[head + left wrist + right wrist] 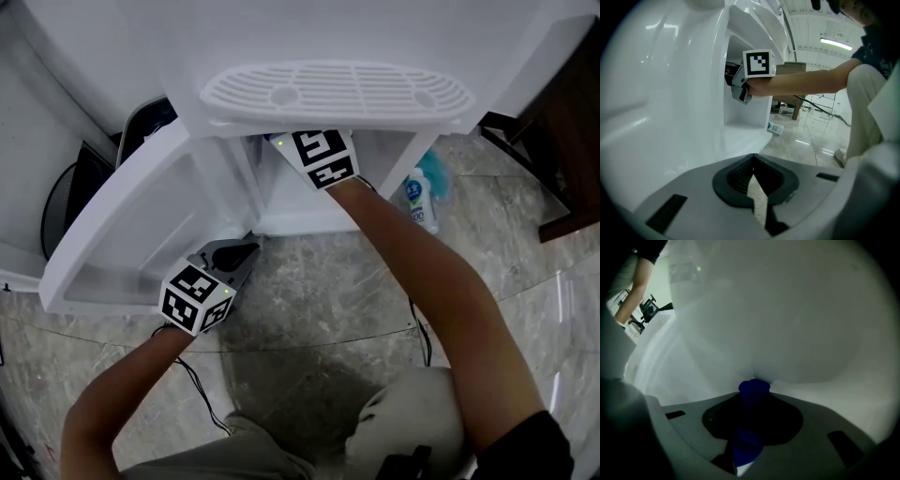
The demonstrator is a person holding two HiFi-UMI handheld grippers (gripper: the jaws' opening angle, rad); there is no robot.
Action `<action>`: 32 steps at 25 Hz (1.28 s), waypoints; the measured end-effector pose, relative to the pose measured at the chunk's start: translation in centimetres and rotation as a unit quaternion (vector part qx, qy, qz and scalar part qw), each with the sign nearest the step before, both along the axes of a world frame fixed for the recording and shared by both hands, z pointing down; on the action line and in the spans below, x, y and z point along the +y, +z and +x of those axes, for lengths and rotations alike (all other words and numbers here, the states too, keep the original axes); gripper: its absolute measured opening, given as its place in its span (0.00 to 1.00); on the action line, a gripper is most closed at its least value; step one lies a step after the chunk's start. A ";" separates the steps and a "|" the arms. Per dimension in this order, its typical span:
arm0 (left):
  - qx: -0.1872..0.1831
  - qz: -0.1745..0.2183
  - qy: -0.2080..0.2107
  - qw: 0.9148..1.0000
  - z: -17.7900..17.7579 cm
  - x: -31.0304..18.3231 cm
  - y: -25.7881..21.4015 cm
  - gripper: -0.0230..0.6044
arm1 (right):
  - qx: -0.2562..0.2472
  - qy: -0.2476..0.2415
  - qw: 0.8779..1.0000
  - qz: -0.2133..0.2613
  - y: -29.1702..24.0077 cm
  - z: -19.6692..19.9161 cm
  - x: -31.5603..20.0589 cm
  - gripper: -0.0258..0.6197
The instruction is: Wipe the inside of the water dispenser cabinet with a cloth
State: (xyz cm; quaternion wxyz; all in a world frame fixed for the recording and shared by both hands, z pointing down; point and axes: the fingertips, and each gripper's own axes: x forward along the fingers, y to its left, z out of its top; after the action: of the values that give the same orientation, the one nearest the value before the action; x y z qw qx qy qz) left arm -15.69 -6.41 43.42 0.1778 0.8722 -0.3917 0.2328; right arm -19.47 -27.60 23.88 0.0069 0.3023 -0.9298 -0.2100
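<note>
Right gripper view: the right gripper (753, 401) has its jaws clamped on a blue cloth (753, 389), deep inside the white cabinet (787, 333). Head view only: that arm reaching in under the drip tray (335, 89). The left gripper (242, 261), jaws together and empty, is near the open door (131, 225) at left, with a bottle (419, 199) on the floor at right.
</note>
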 end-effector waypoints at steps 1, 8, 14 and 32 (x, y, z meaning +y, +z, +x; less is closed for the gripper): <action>-0.001 0.002 0.000 1.000 0.0 0.0 -0.1 0.05 | 0.007 0.007 1.000 0.000 0.0 -0.2 -0.8 0.17; -0.008 0.014 -0.010 1.000 -0.9 0.0 -0.2 0.05 | 0.036 -0.014 0.999 -0.033 1.5 -0.2 -0.5 0.17; -0.004 0.048 -0.010 0.999 -0.3 -2.3 -1.9 0.05 | 0.094 -0.115 0.988 -0.039 2.7 0.9 4.9 0.17; 0.006 0.214 -0.008 0.977 7.7 -9.9 -10.8 0.40 | 0.056 -0.134 0.953 -0.266 2.7 10.9 11.9 0.17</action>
State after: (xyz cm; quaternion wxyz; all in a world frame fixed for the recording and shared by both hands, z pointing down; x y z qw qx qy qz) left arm -7.97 -16.31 32.66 -0.0091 0.8885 -0.4381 0.1366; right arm -8.52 -15.67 26.62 0.1111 0.1496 -0.9820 0.0295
